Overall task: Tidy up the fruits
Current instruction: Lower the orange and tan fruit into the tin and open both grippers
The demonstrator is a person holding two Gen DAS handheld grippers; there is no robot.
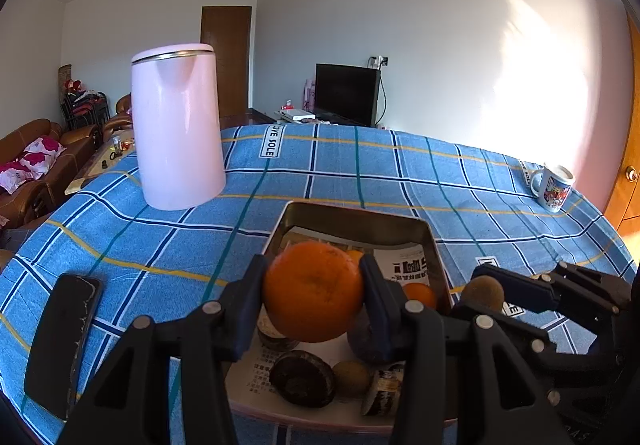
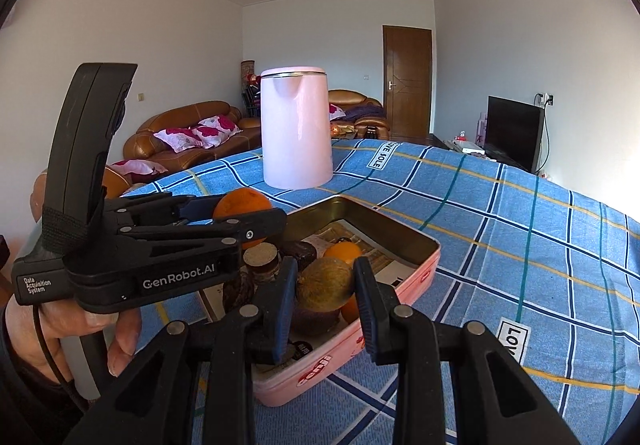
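**Carrying two fruits over the tin, one in each claw**

Holding an orange (image 1: 313,291) over the near end of the tin (image 1: 434,245), the left claw (image 1: 314,297) has its two pads pressed on the fruit's sides at about its widest part. On the desk (image 1: 360,173) to the far left lies a dark phone (image 1: 64,341), with a pink kettle (image 1: 178,125) standing behind it (neither is in the way). Under the orange, the tin already holds a jumble: small oranges, a kiwi-like brown fruit, dark round things and a couple of corked jars, all on printed paper.

Further right, the right claw (image 2: 324,285) is clamped narrowly on a brown kiwi (image 2: 325,284), which also hangs over the tin's near end, just beside the left claw. A mug (image 1: 554,185) stands well apart at the desk's far right edge.

Both fruits seem to be in transit, either out of the tin or toward a spot in it; the frames do not settle which. To do this well, I would keep the two claws from crowding each other, since they sit close together, and move one at a time. The orange is round and smooth, so the grip should stay across its middle and the claw should not tilt sharply. Each fruit should be lowered until it rests on something before the pads part, and set clear of the jars, which look easy to knock over.
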